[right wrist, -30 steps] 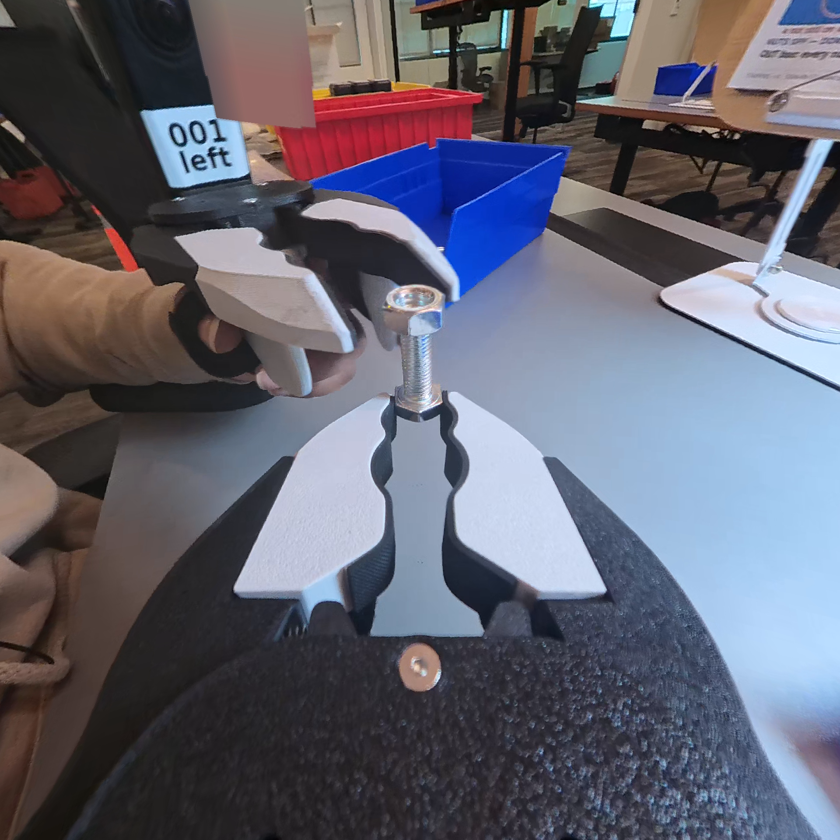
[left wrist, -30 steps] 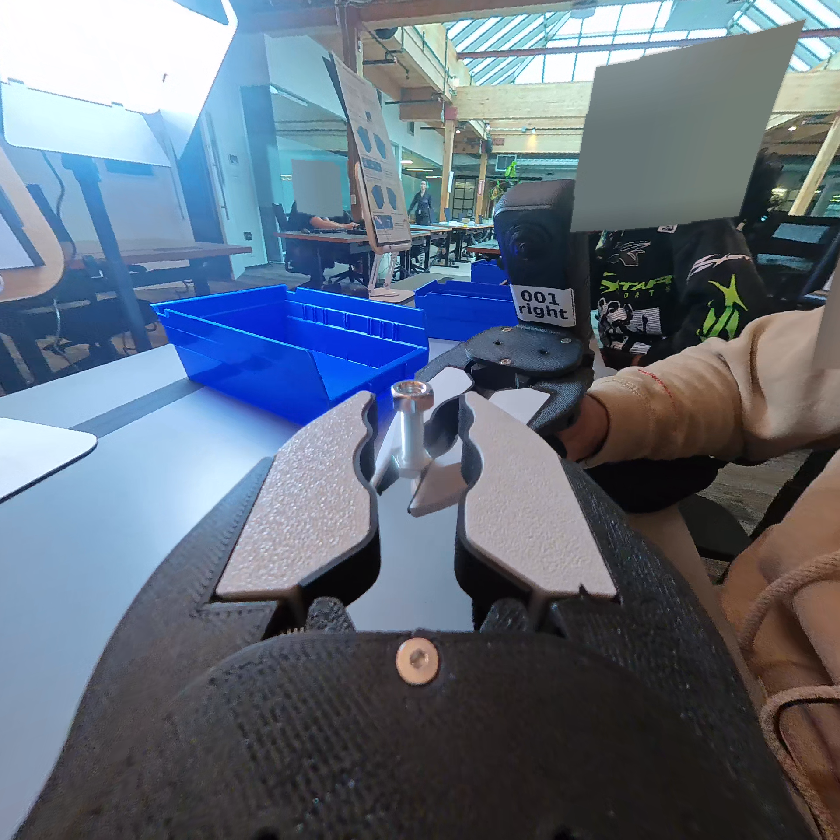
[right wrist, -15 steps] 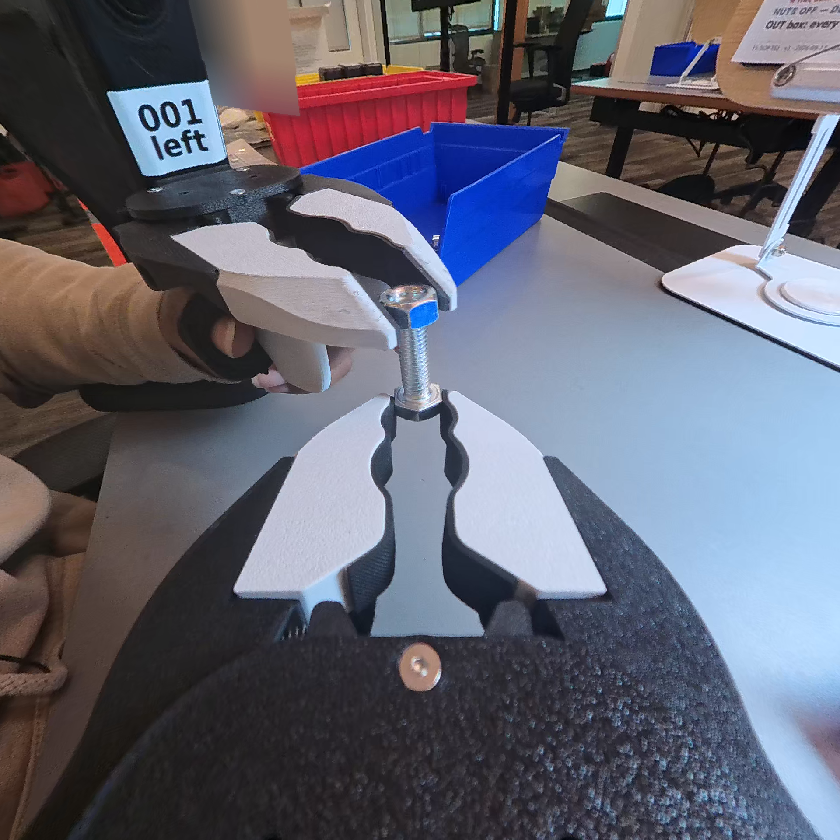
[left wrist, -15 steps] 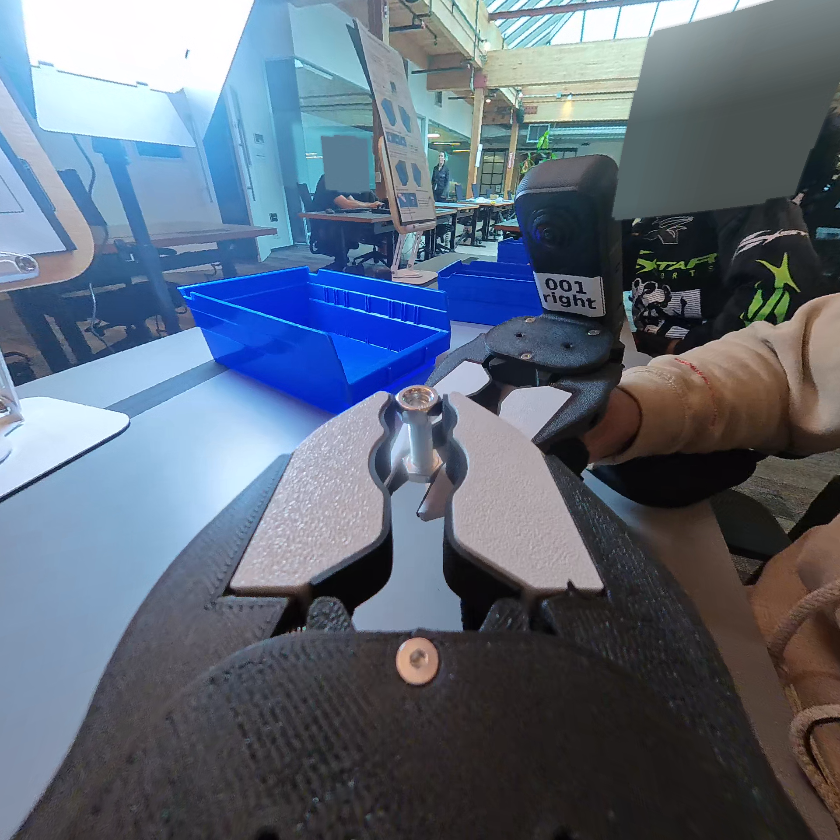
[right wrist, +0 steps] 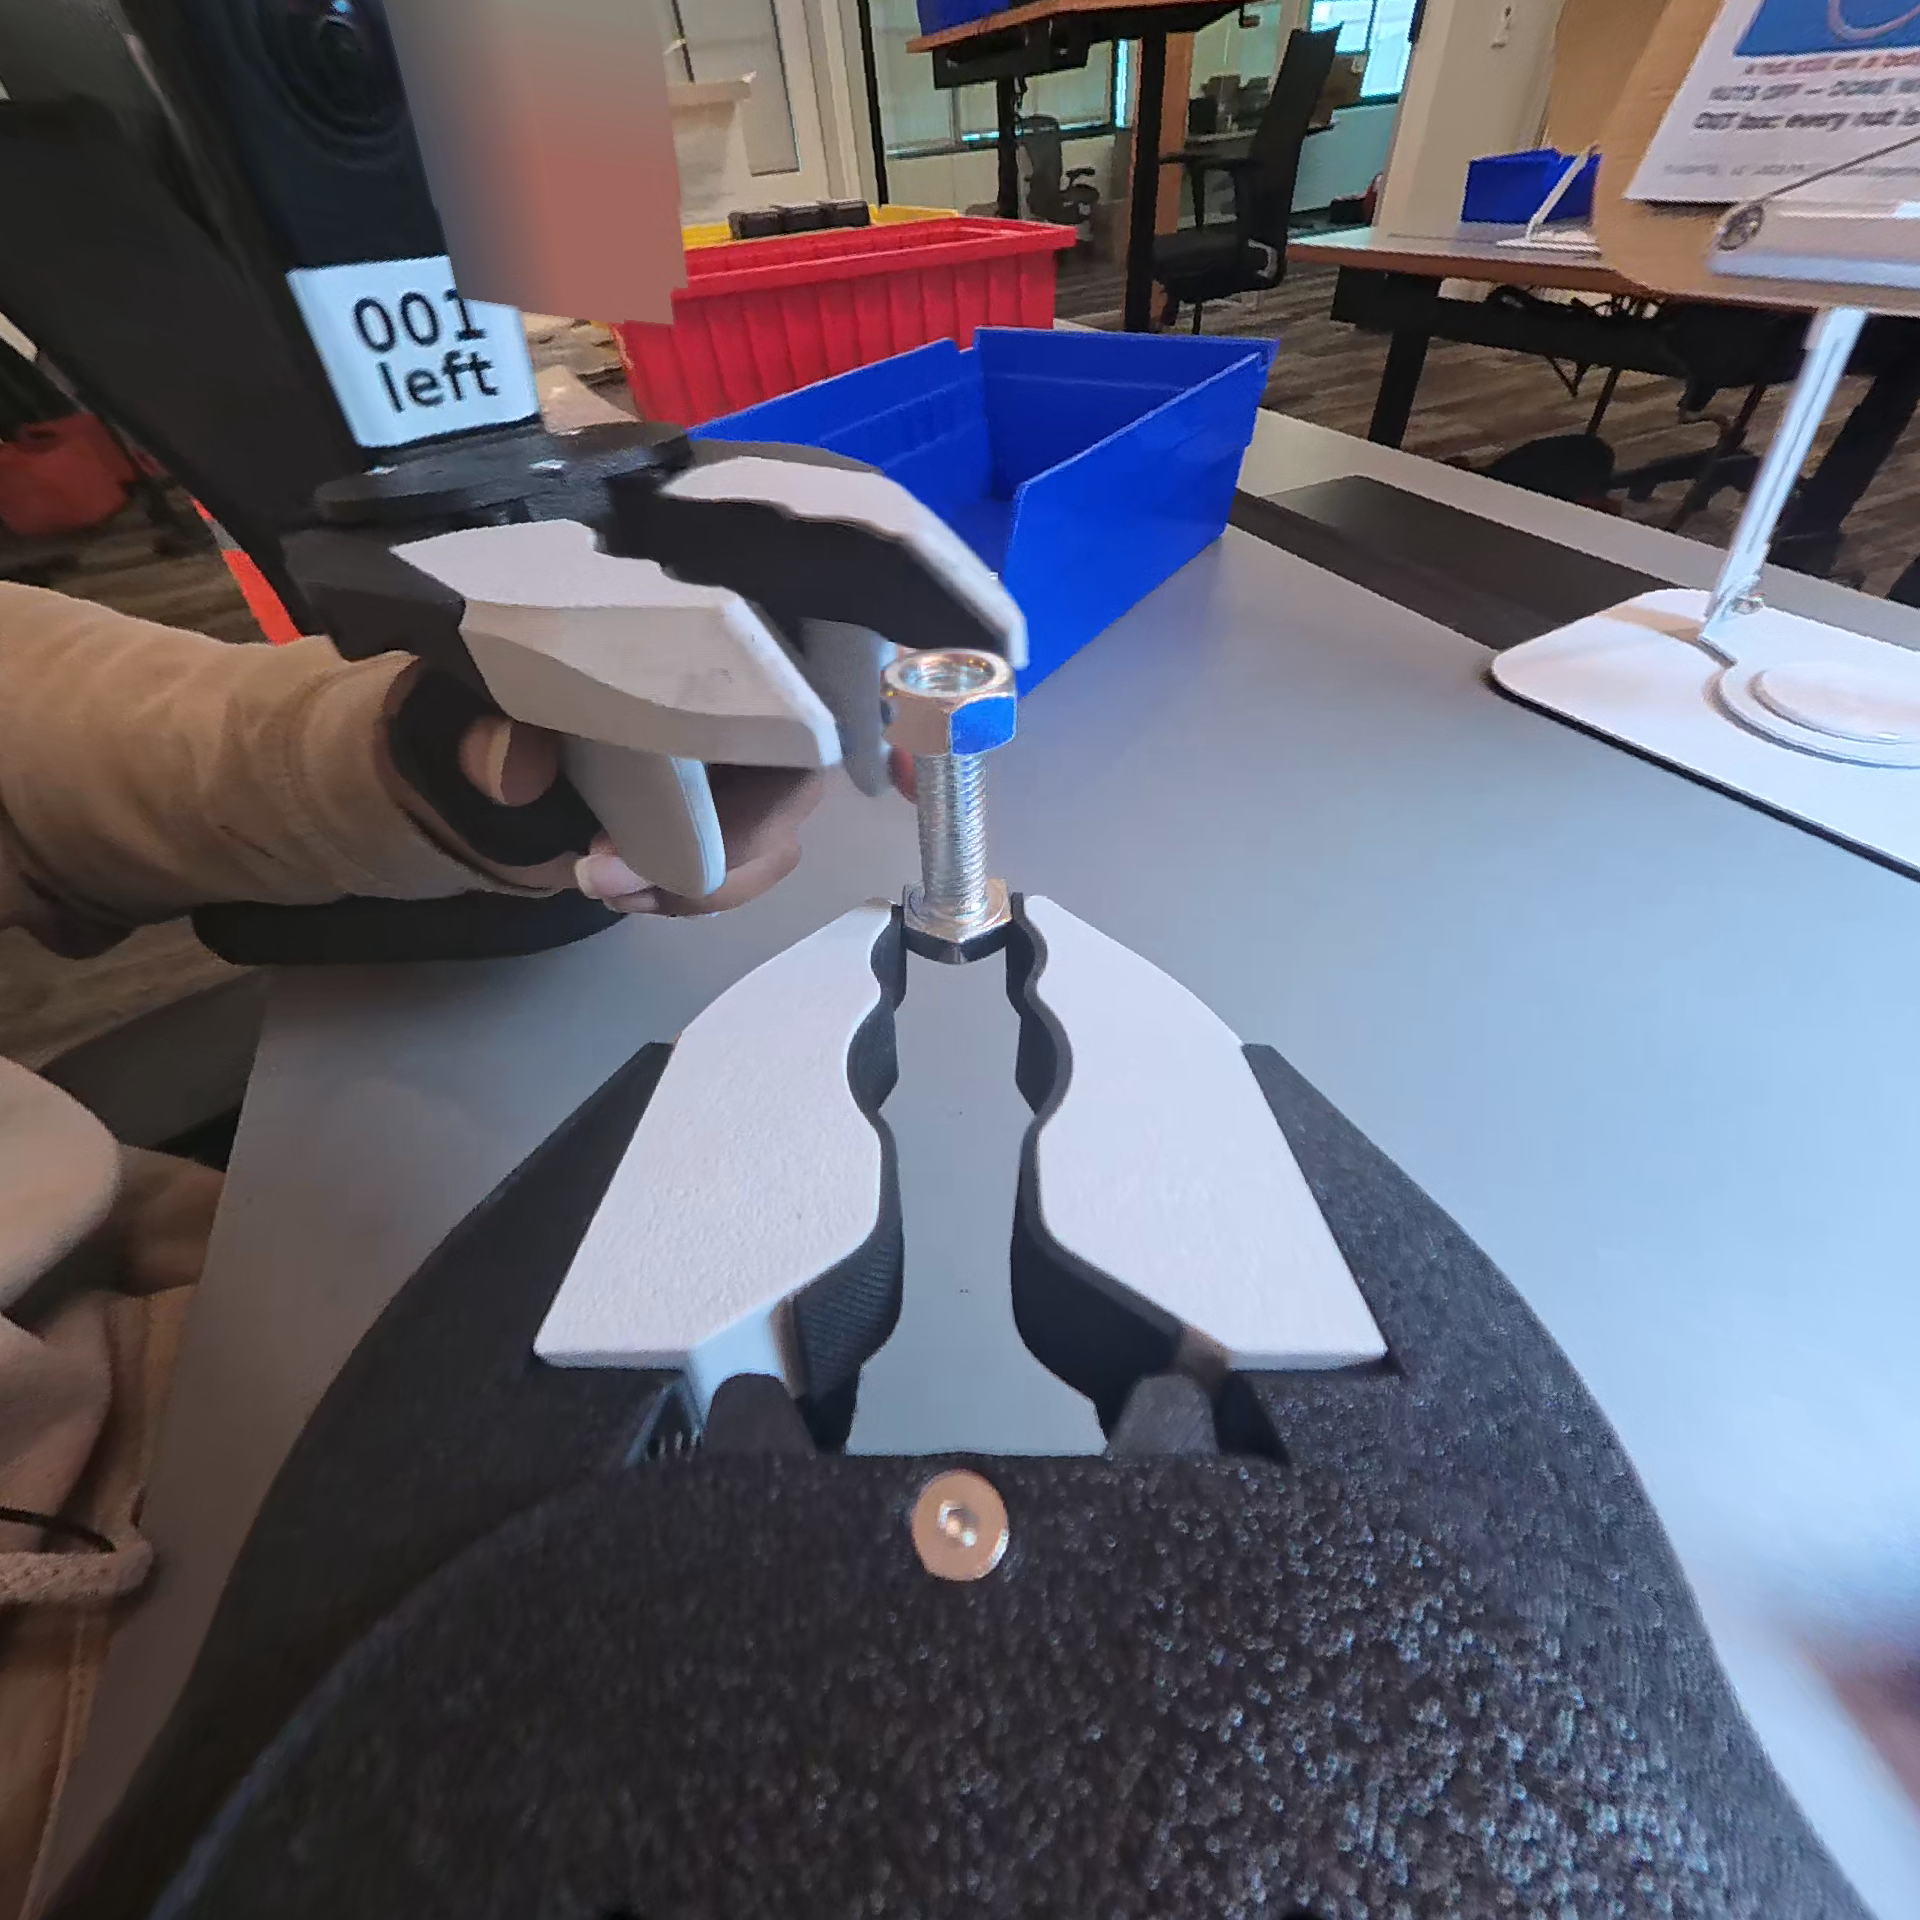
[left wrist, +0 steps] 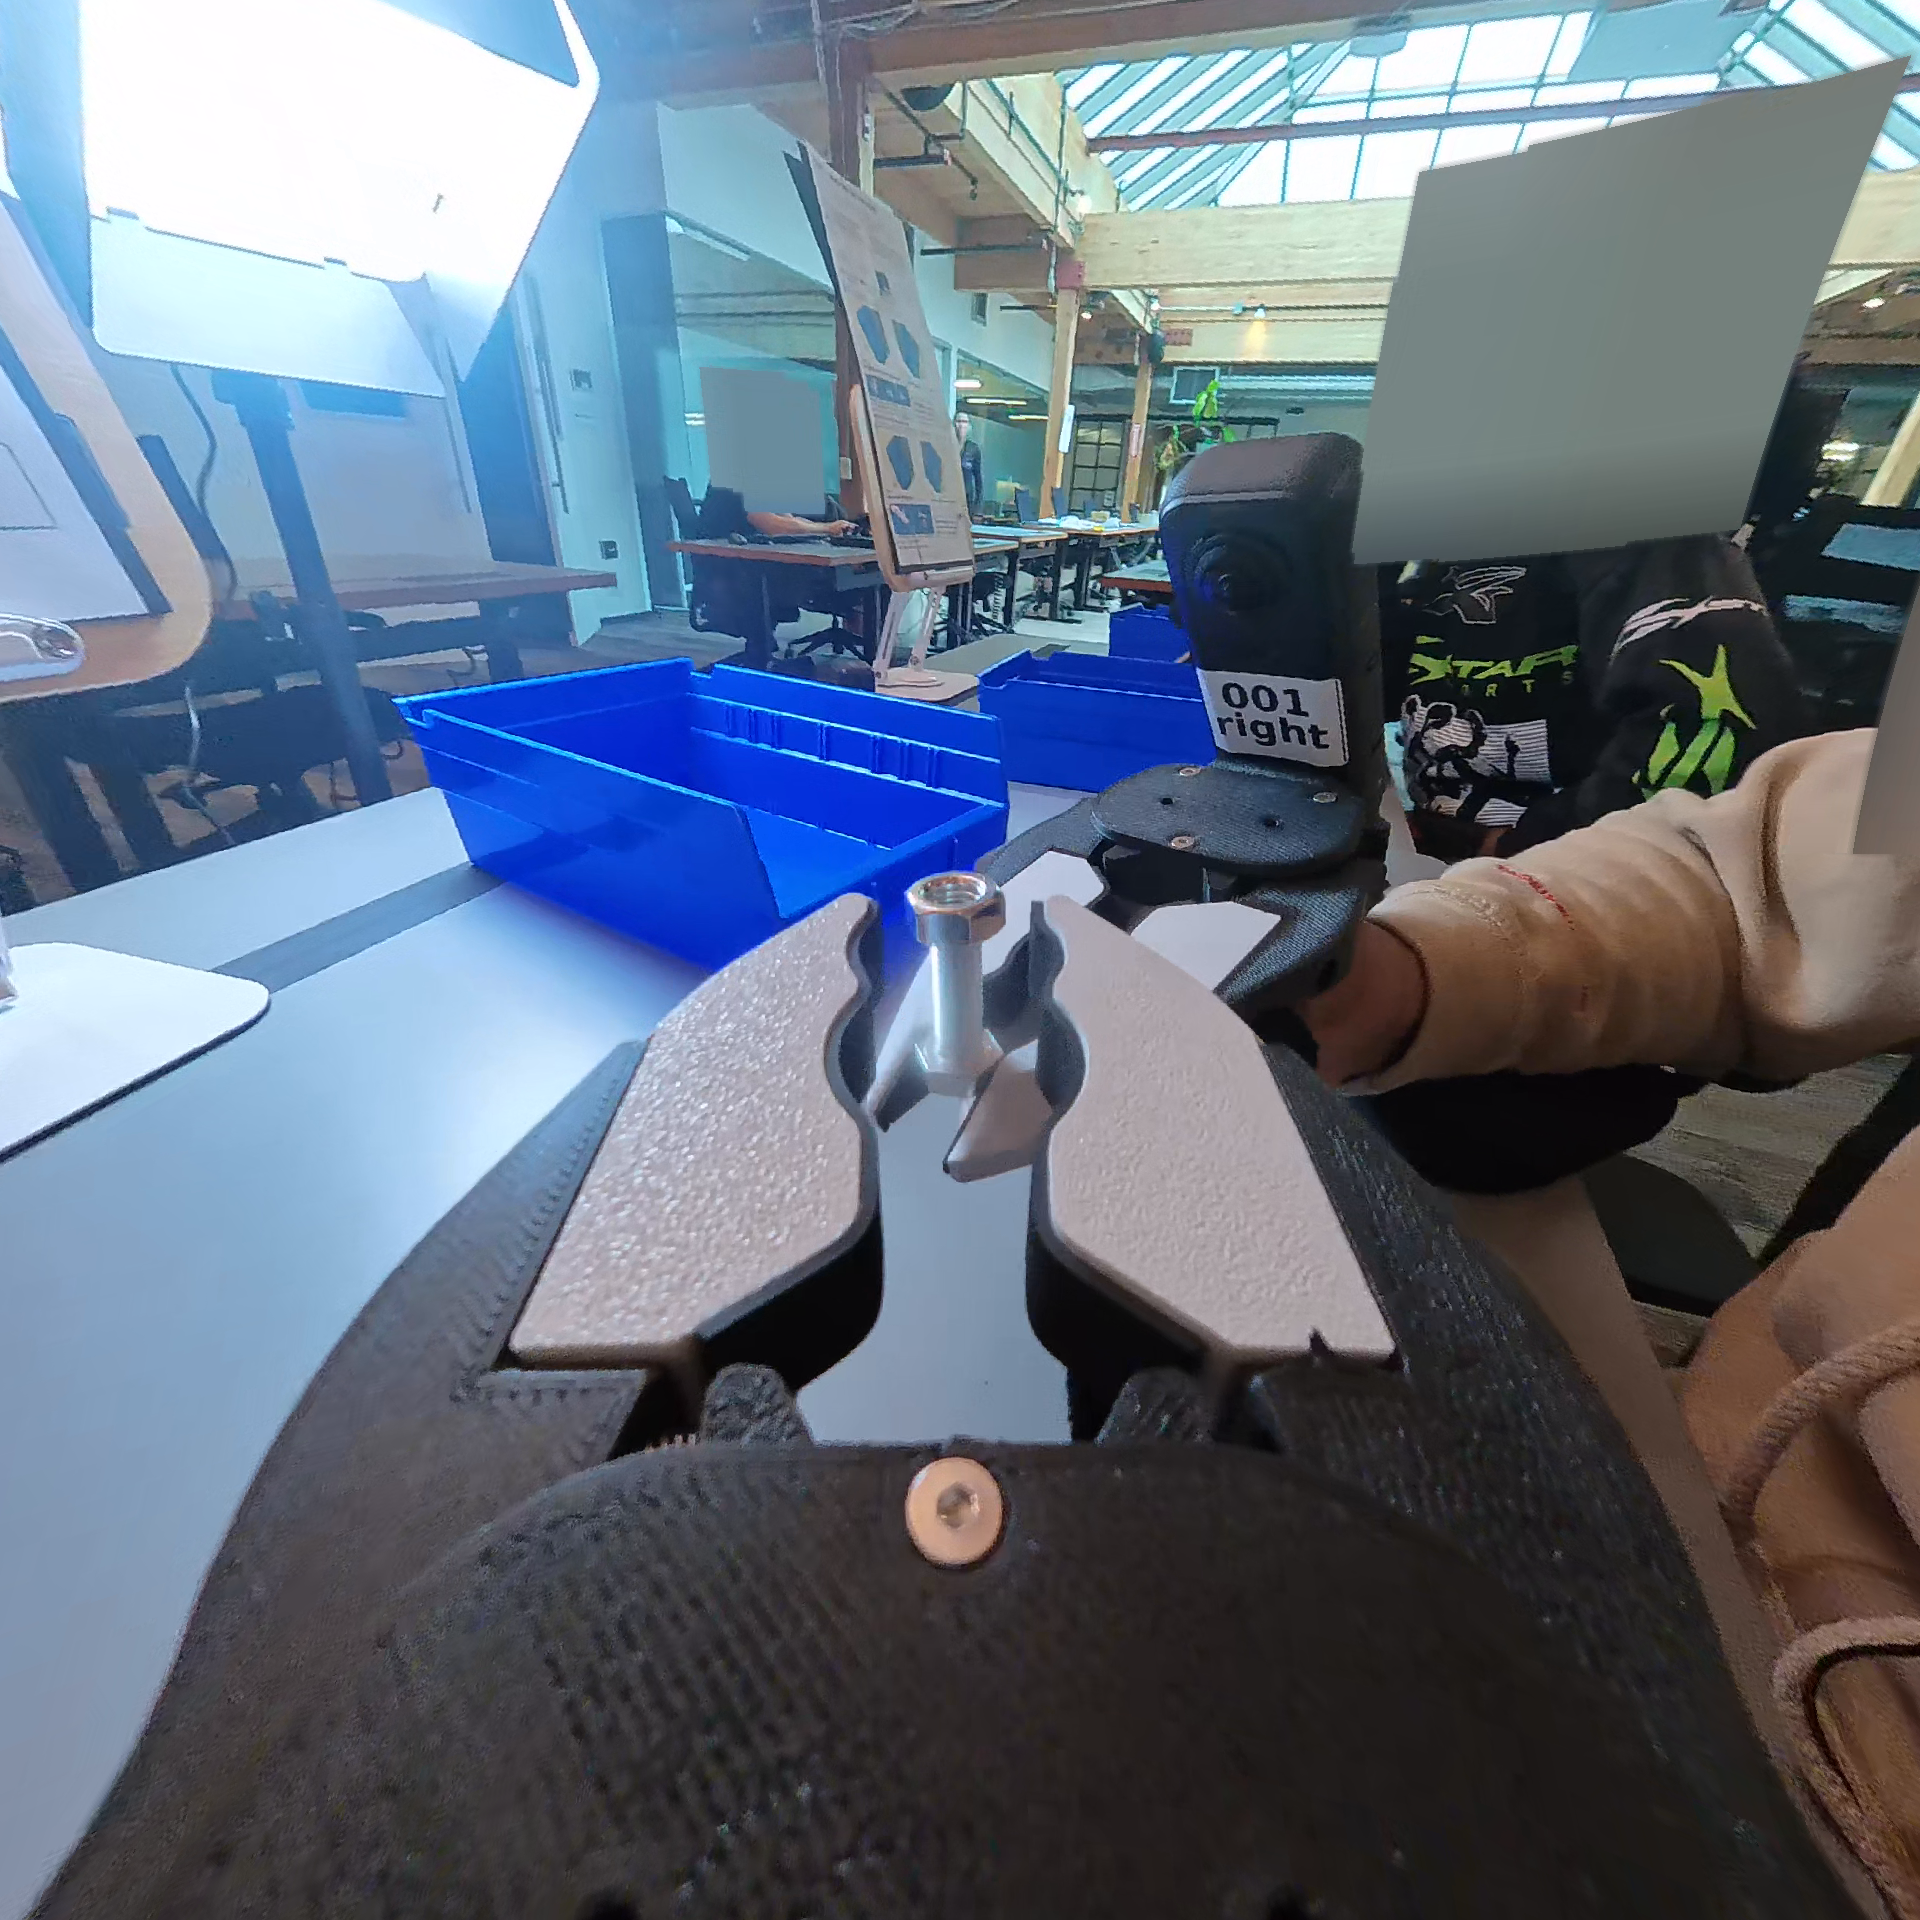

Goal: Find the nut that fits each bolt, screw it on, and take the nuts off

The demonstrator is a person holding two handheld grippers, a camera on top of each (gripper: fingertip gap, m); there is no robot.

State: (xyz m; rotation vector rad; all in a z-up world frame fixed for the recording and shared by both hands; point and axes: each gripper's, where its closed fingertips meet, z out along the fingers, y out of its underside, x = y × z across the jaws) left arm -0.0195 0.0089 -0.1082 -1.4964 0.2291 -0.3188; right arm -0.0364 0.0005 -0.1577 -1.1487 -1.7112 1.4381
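Gripping bolt (right wrist: 953, 821) head, right hand-held gripper (right wrist: 954, 920), left hand-held gripper (left wrist: 954, 940) spread around nut (left wrist: 954, 896), grey table (right wrist: 1351, 935), open office

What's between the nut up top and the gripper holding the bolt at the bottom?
Only the bolt's bare threaded shank runs from the nut to the right gripper, seen clearly in the right wrist view.
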